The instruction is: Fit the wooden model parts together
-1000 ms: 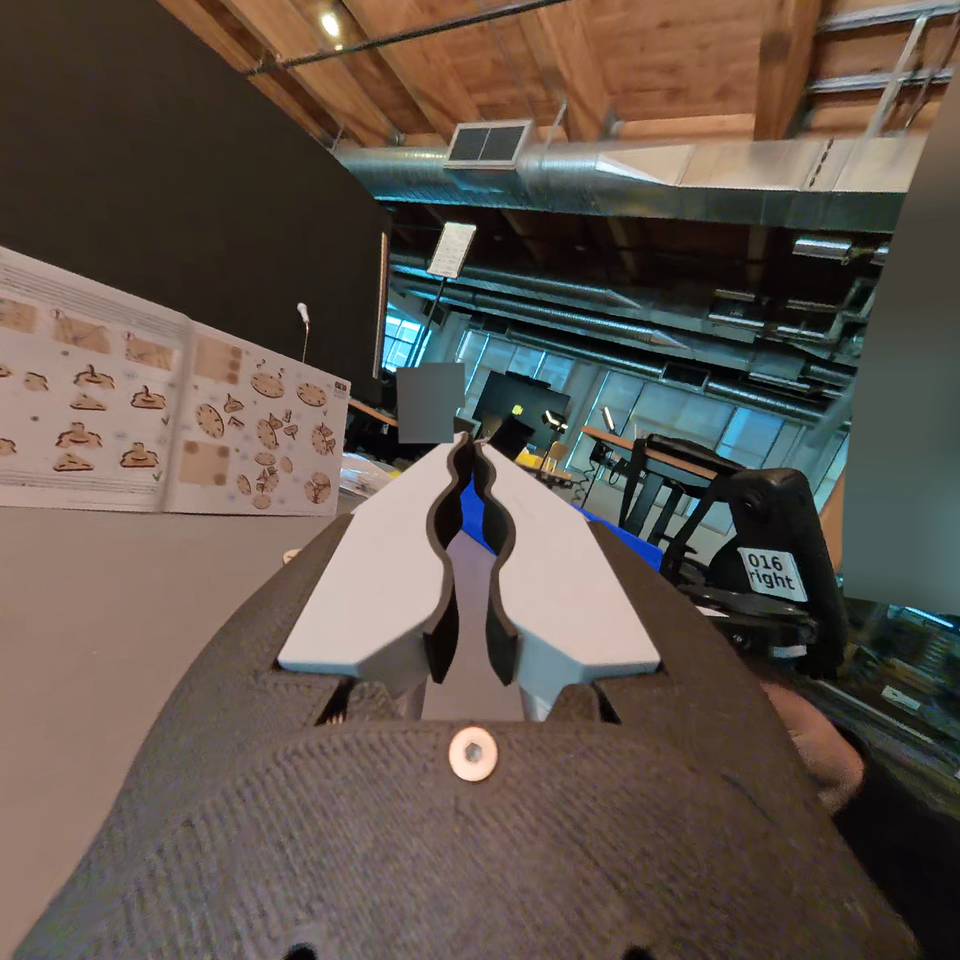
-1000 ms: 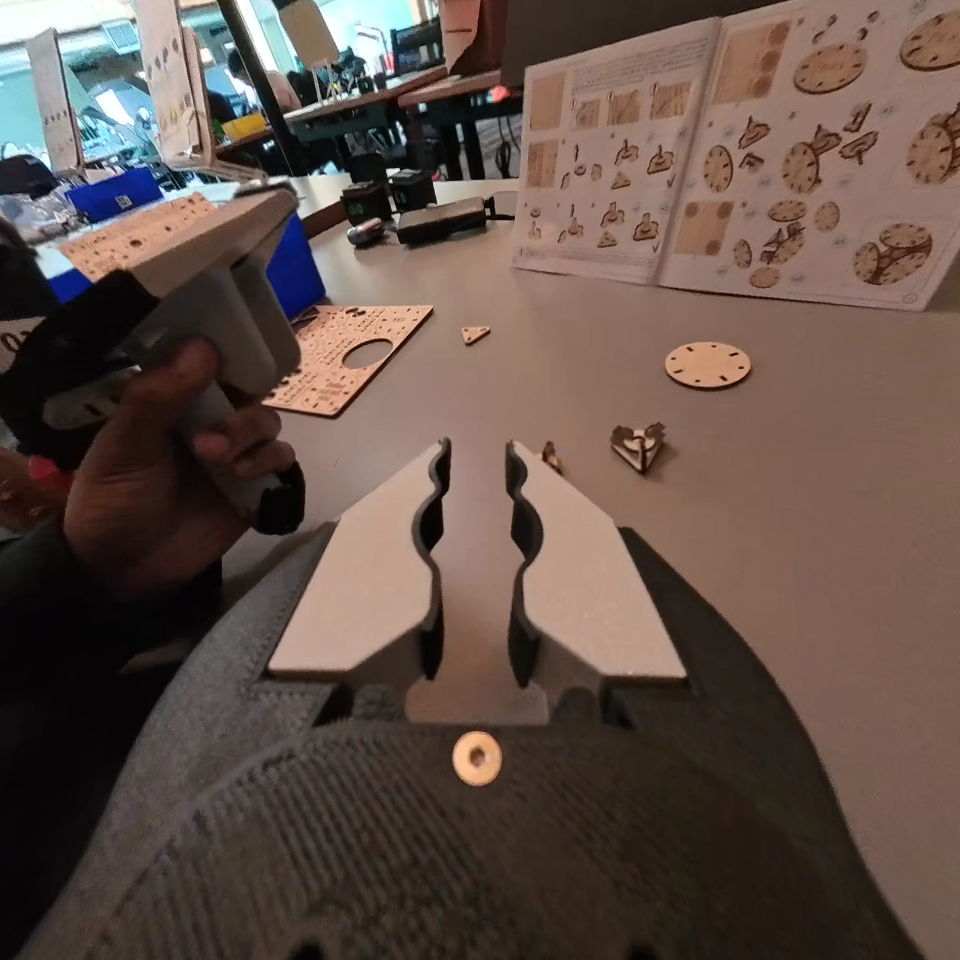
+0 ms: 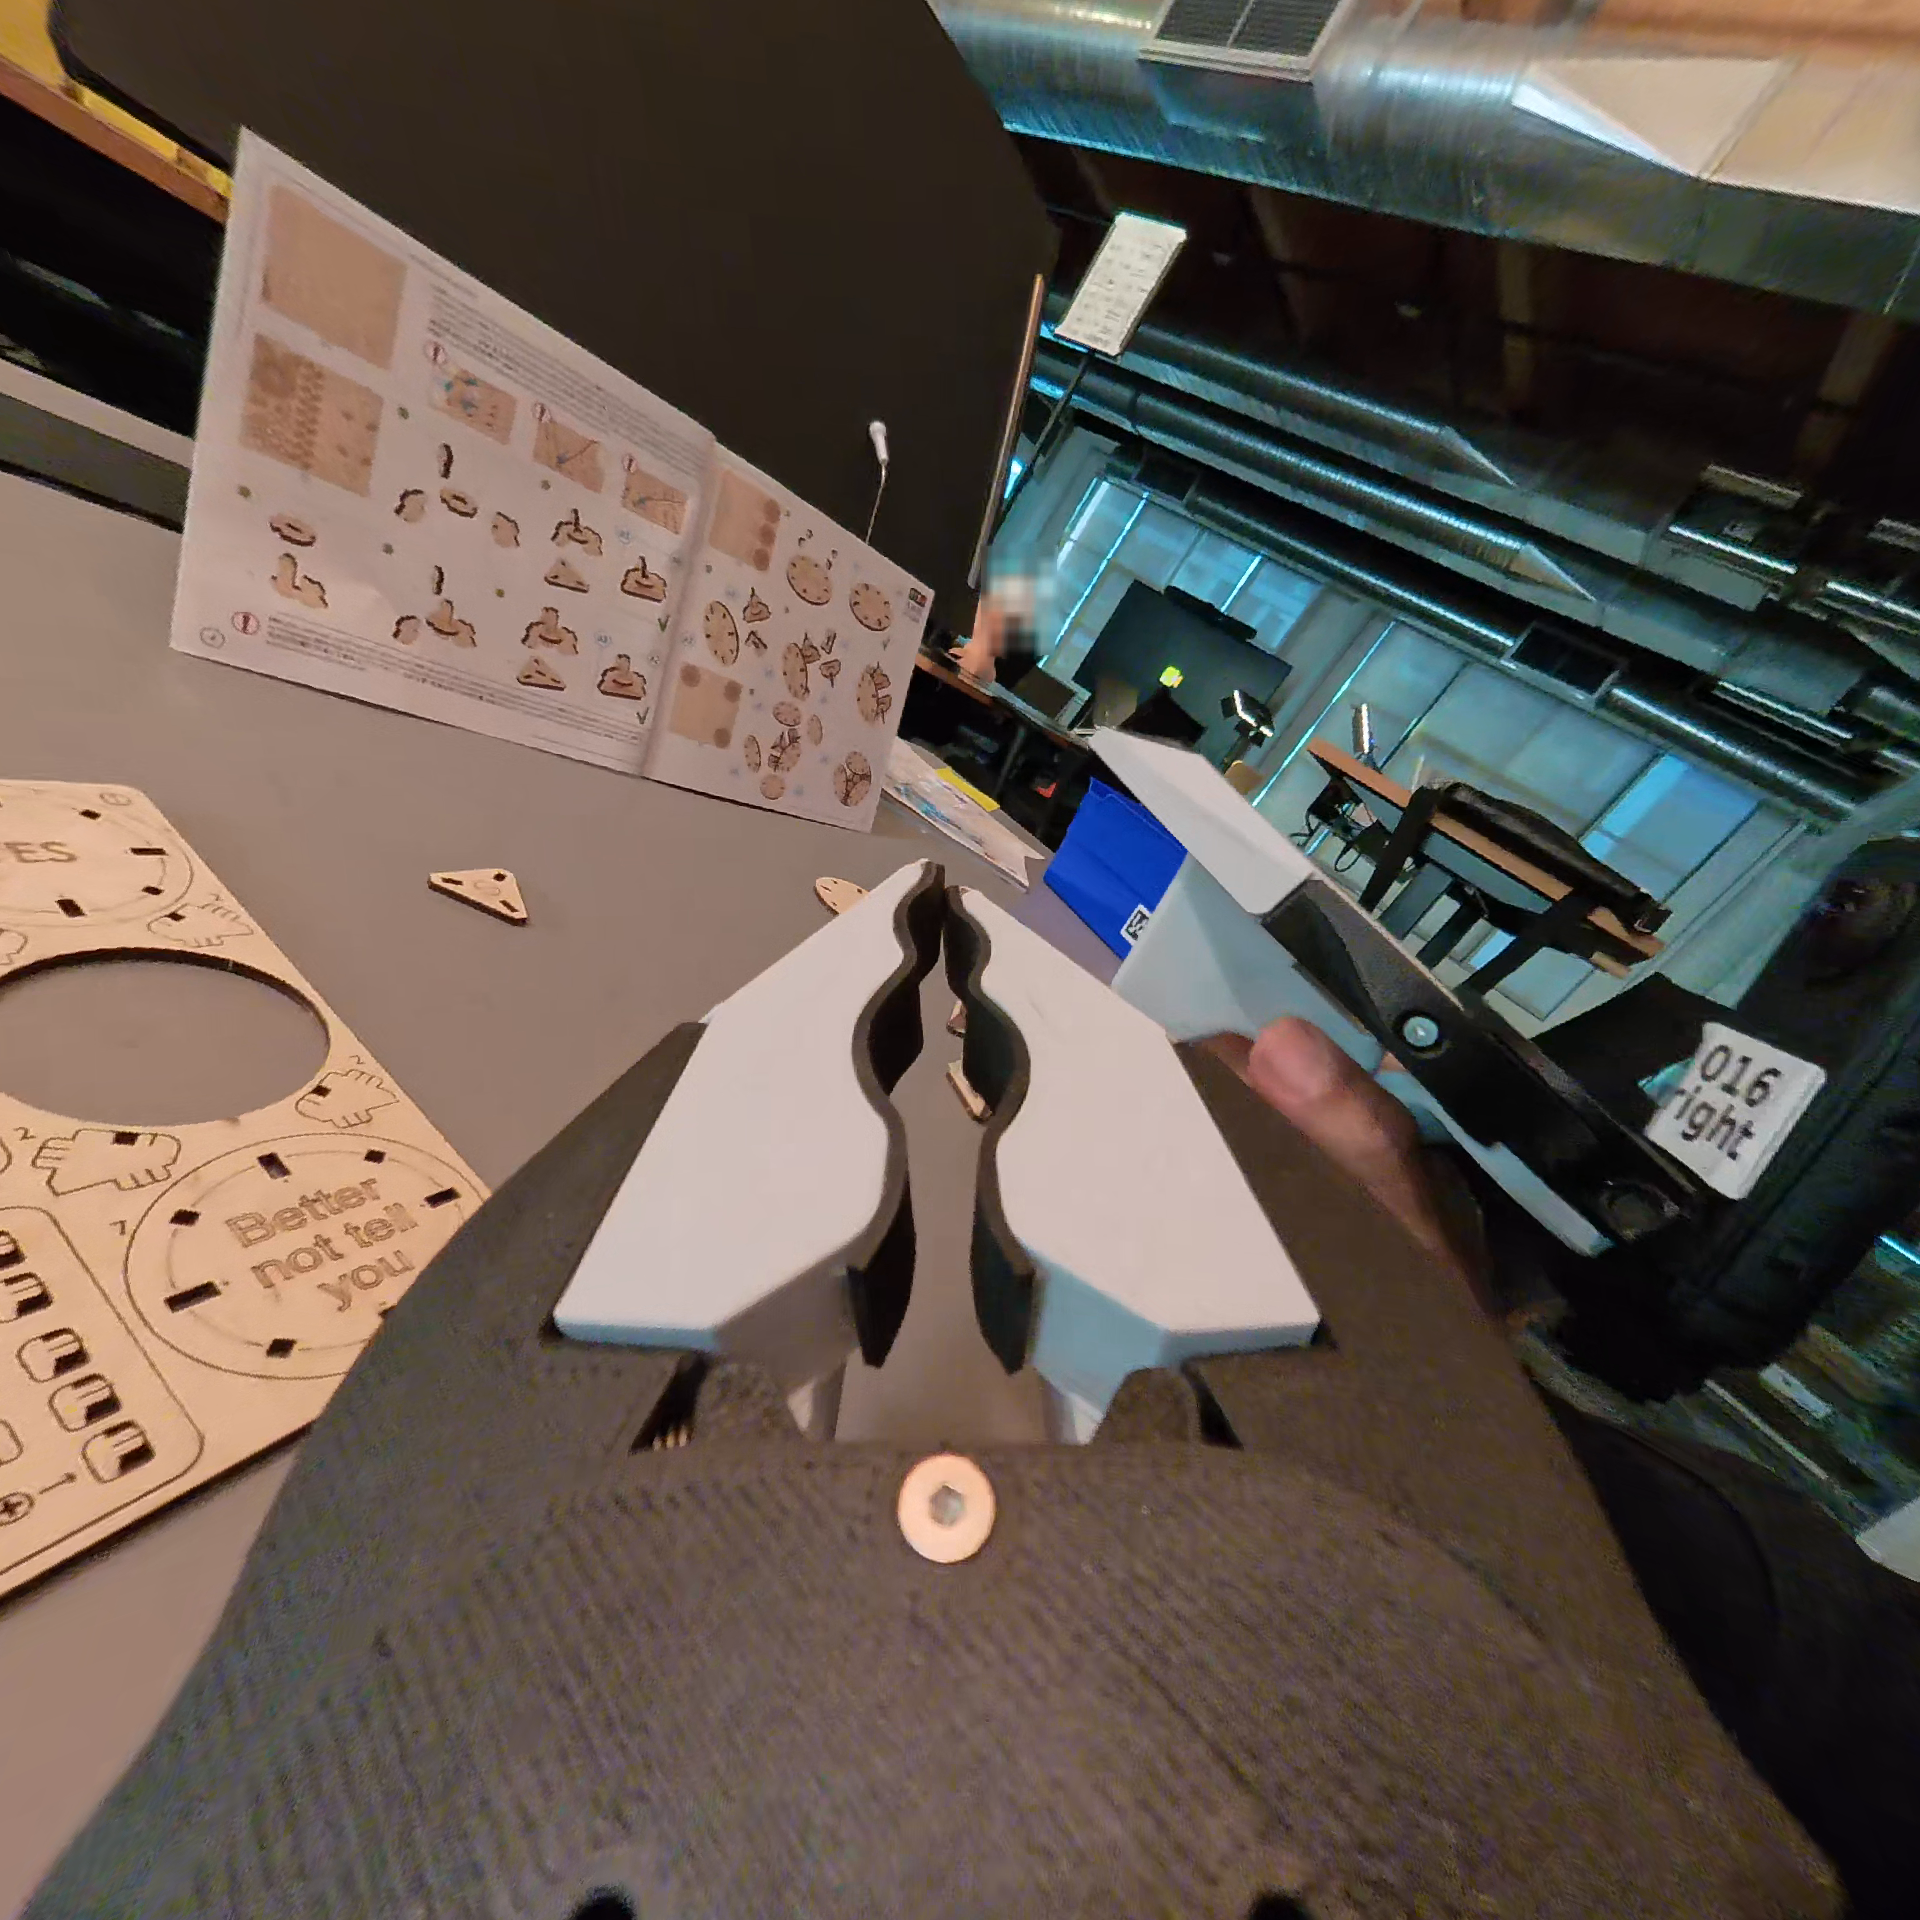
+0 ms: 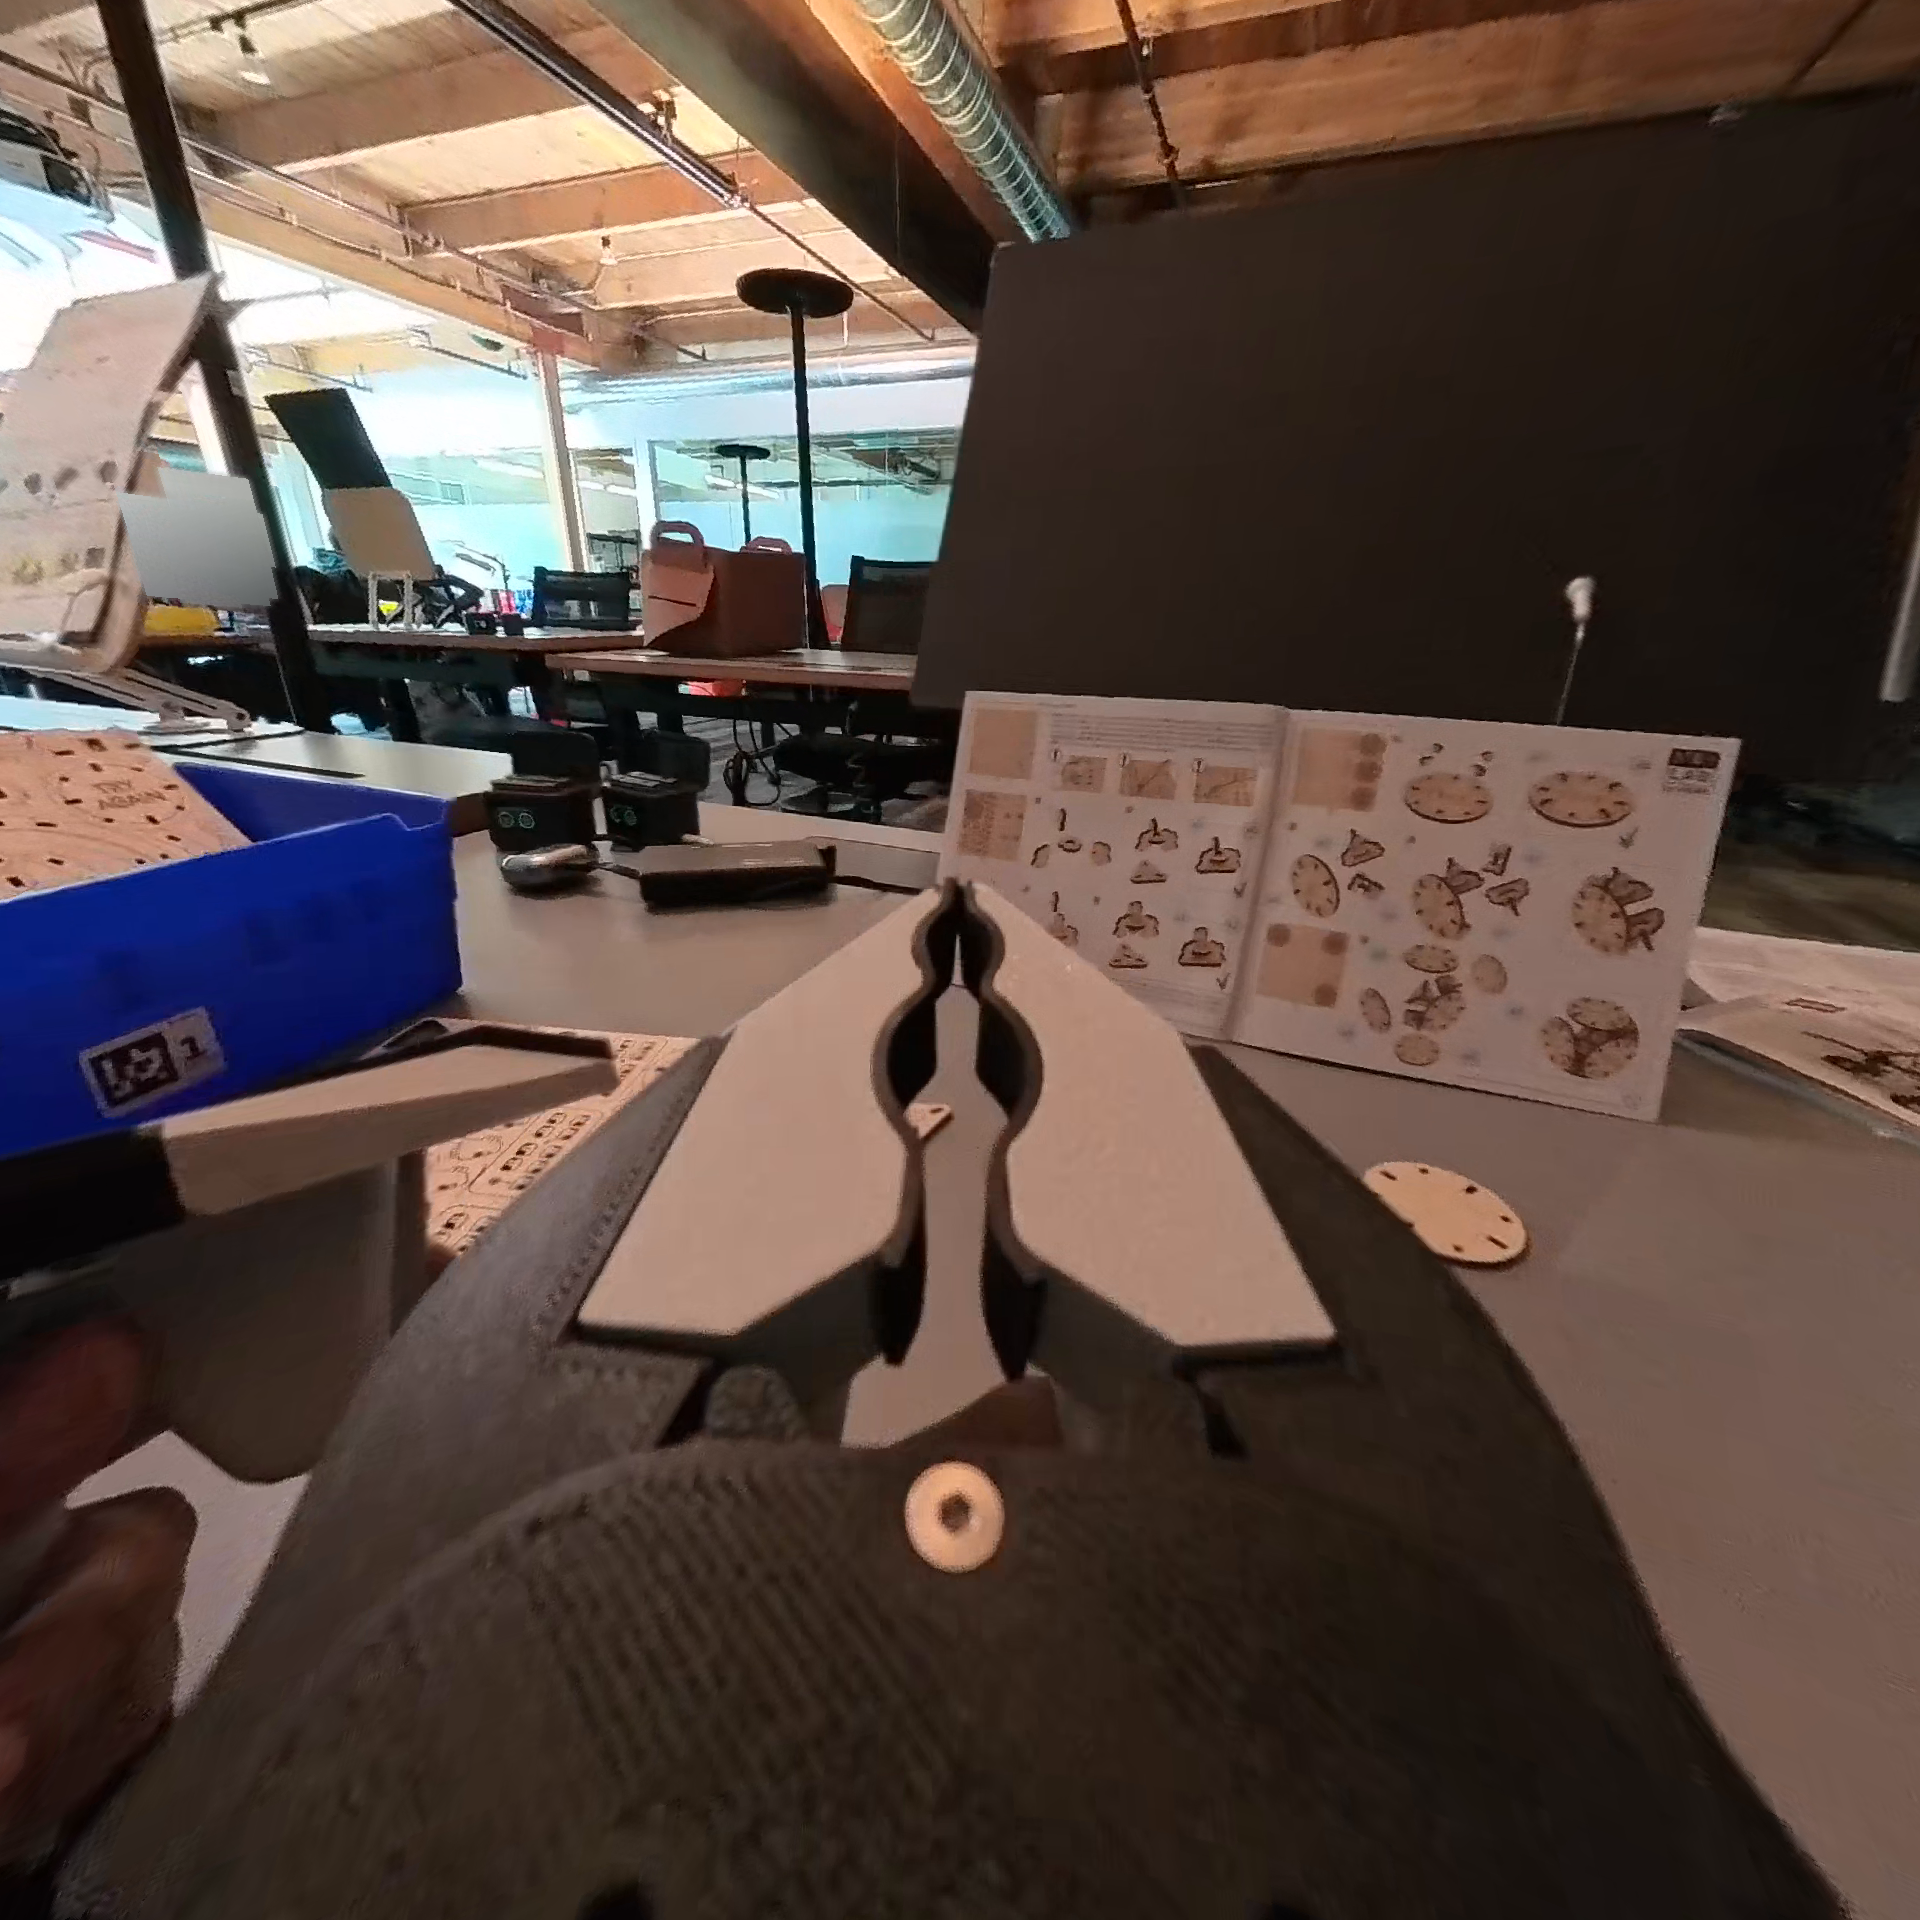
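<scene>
My left gripper (image 3: 940, 896) is shut, and nothing shows between its tips. It hovers low over the grey table (image 3: 468, 790), next to a wooden cut-out sheet (image 3: 156, 1143) at the left. A small wooden triangle (image 3: 480, 891) and a wooden disc (image 3: 840, 894) lie ahead of it. My right gripper (image 4: 961, 896) is shut too, with nothing visible between its tips. It is raised above the table and points at an open instruction booklet (image 4: 1330, 914). The wooden disc (image 4: 1444, 1210) lies to its right. The left gripper's finger (image 4: 499, 1081) shows at the left of the right wrist view.
A blue bin (image 4: 229, 935) holding wooden sheets stands at the left. Black chargers (image 4: 540, 810) and a black power brick (image 4: 727, 871) lie behind it. The booklet (image 3: 540, 582) leans on a black panel (image 4: 1455, 416). A hand (image 3: 1309, 1081) holds the right gripper. Left tips to right tips: about 8 cm.
My right gripper went from open to shut and tilted up off the table. My left gripper stayed shut and tilted down, bringing the wooden sheet into view.
</scene>
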`<move>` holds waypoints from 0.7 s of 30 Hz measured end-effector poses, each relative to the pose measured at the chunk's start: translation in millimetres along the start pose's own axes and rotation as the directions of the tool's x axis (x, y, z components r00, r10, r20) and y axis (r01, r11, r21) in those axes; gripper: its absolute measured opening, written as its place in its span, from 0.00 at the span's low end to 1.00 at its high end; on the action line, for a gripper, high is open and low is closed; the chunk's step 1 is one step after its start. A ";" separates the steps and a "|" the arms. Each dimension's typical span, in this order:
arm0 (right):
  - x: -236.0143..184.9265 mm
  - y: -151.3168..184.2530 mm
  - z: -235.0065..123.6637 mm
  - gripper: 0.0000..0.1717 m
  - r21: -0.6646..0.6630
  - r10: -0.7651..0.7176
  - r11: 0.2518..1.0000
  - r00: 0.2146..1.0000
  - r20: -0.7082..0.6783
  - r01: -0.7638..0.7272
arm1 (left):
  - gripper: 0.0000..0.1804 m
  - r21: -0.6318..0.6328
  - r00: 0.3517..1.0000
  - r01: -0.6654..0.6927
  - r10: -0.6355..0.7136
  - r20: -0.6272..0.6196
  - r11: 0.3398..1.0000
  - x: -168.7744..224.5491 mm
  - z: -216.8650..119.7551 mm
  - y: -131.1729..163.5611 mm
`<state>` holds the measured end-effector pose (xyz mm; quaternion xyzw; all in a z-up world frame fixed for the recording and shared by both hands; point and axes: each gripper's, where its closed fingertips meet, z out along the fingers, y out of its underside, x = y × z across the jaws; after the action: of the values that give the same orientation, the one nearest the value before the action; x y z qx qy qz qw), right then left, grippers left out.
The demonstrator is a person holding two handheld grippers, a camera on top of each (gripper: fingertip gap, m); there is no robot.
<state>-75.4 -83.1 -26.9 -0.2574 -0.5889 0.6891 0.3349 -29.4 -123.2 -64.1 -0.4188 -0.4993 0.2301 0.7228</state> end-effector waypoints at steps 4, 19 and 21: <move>-17.8 -12.1 -5.3 0.00 0.053 -0.086 0.995 0.996 0.032 0.084 | 0.00 -0.004 1.000 0.001 -0.001 0.008 1.000 -2.0 0.8 0.6; -44.1 -13.3 -21.7 0.00 0.136 -0.105 0.988 0.965 0.241 0.074 | 0.00 -0.015 1.000 -0.011 0.011 0.020 1.000 -3.3 3.0 3.3; -45.0 -18.8 -22.7 0.00 0.149 -0.109 0.986 0.965 0.238 0.075 | 0.00 -0.011 1.000 -0.008 0.009 0.019 1.000 -3.2 2.5 2.8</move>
<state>-26.5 -101.5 -14.1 -0.1187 -0.5879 0.7384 0.3084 -32.7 -123.2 -67.8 -0.4228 -0.5055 0.2343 0.7147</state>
